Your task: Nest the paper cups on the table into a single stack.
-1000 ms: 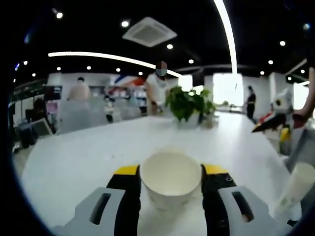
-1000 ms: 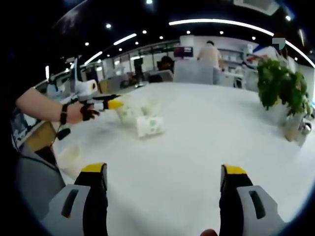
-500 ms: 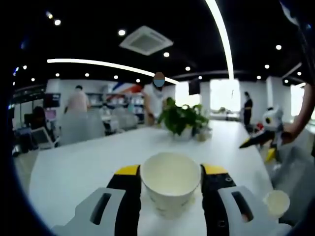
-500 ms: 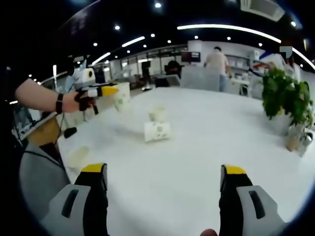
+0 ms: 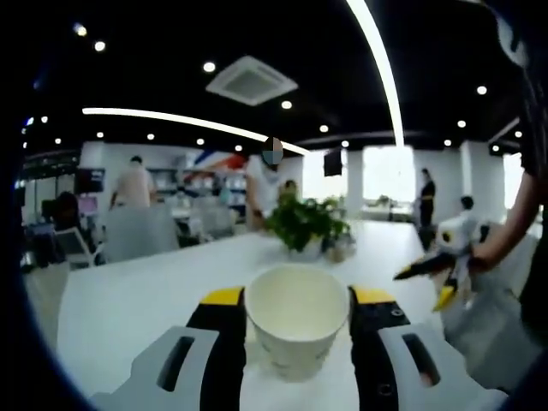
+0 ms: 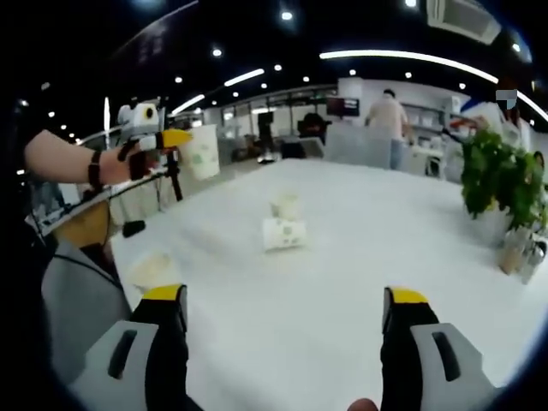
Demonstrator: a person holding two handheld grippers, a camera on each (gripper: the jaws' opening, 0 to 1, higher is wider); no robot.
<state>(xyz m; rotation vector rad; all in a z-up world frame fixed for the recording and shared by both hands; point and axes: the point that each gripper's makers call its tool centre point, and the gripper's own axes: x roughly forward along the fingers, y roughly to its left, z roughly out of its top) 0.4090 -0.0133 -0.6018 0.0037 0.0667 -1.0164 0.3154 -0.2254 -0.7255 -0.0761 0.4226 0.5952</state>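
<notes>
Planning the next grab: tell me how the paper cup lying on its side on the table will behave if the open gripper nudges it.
The sideways cup rests on its curved wall on the smooth white table, so it will probably roll, likely in an arc since it tapers. It looks empty and thin-walled, so probably light and easily crushed. The upright cup just behind might get knocked.

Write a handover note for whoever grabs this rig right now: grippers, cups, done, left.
Left gripper: shut on an upright paper cup, held up off the white table.
Right gripper: open, holding nothing, above the table.
On the table: one upright cup, one cup on its side just in front of it, and another upright cup near the table's edge by the right gripper.
Done: one cup picked up; nothing nested yet.
Left: nest the held cup with the three on the table; the tipped one likely needs righting first.
</notes>
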